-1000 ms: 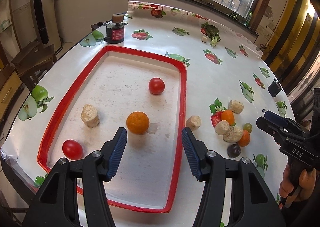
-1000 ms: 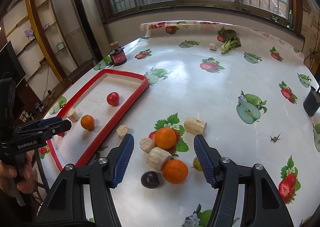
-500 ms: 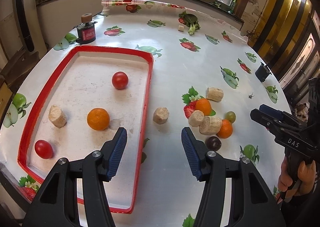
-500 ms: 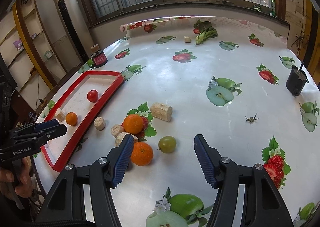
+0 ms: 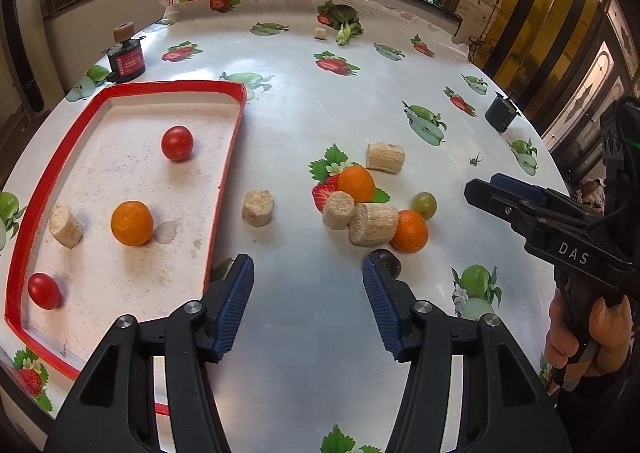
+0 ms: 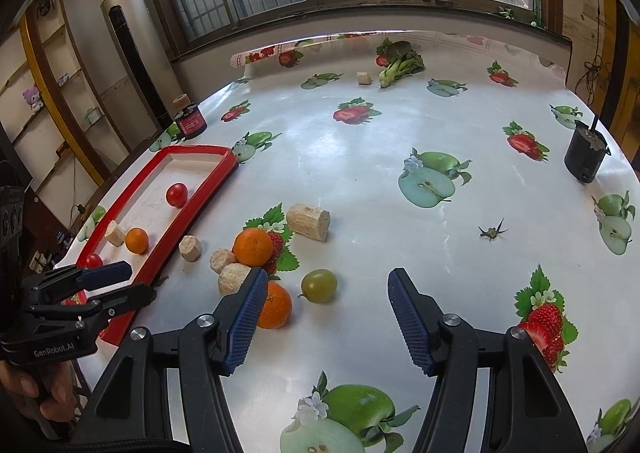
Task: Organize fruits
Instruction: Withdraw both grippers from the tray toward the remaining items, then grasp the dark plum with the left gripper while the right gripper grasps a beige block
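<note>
Looking along the left gripper [image 5: 308,305], the letters "DAS" were read on the right gripper [image 5: 486,191], which was held in a hand [image 5: 588,337] at the right edge. A red label was seen on the dark jar [image 5: 126,59], but its writing could not be read. The left gripper's jaws were held partly apart with nothing between them. A dark plum [image 5: 388,262] was seen just behind its right fingertip, and the loose pile lay just beyond: two oranges [image 5: 409,231], a green fruit [image 5: 425,204] and pale cut chunks [image 5: 372,224]. One chunk [image 5: 258,208] was found alone beside the red tray [image 5: 224,189]. In the tray, two tomatoes [image 5: 177,143], an orange [image 5: 132,223] and a chunk [image 5: 66,225] were contained.

In the right wrist view, "GenRobot.AI" was read on the left gripper [image 6: 138,283], seen at the lower left over the tray's [image 6: 192,209] near corner. The right gripper's [image 6: 324,317] jaws were likewise held partly apart and empty. An orange [image 6: 276,305] was seen just behind its left fingertip, and the green fruit [image 6: 319,285] lay just ahead of the gap, nearer the left fingertip. A black cup [image 6: 586,157] stood well apart at the far right.
</note>
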Demonstrator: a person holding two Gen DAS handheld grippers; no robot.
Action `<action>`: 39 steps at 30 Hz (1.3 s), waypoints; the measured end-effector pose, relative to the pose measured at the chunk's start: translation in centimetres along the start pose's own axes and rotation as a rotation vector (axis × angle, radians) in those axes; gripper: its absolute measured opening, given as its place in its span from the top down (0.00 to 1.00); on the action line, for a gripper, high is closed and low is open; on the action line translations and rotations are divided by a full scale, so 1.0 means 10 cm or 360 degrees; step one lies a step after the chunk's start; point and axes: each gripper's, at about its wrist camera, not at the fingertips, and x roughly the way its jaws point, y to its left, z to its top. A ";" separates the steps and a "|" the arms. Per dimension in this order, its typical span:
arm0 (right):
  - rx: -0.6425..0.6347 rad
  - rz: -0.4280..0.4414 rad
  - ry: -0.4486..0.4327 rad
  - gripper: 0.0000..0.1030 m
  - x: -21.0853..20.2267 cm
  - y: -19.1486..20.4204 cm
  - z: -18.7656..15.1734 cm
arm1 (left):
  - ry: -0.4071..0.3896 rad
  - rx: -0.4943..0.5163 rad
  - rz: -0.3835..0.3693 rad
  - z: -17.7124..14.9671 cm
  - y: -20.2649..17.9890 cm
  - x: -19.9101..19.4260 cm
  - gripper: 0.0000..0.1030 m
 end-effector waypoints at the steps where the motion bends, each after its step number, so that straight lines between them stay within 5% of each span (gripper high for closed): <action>1: 0.0001 0.0003 0.0002 0.37 0.02 0.00 0.01 | 0.0006 0.0007 -0.0005 0.00 -0.03 0.02 0.46; 13: -0.0016 0.0030 0.0035 0.37 0.25 0.06 0.11 | 0.0074 0.0003 -0.0091 -0.03 -0.10 0.22 0.46; 25: -0.0014 0.0051 0.0082 0.37 0.58 0.05 0.22 | 0.0143 0.0185 -0.0181 -0.04 -0.45 0.57 0.47; 29: -0.0012 0.0075 0.0116 0.38 0.76 0.07 0.29 | 0.0137 0.0207 -0.0217 0.01 -0.43 0.61 0.75; 32: -0.0007 0.0085 0.0160 0.42 0.94 0.10 0.33 | 0.0143 0.0175 -0.0298 0.00 -0.35 0.61 0.77; 39: -0.0013 0.0039 0.0117 0.60 1.08 0.13 0.33 | 0.0104 0.0199 -0.0275 -0.06 -0.29 0.47 0.77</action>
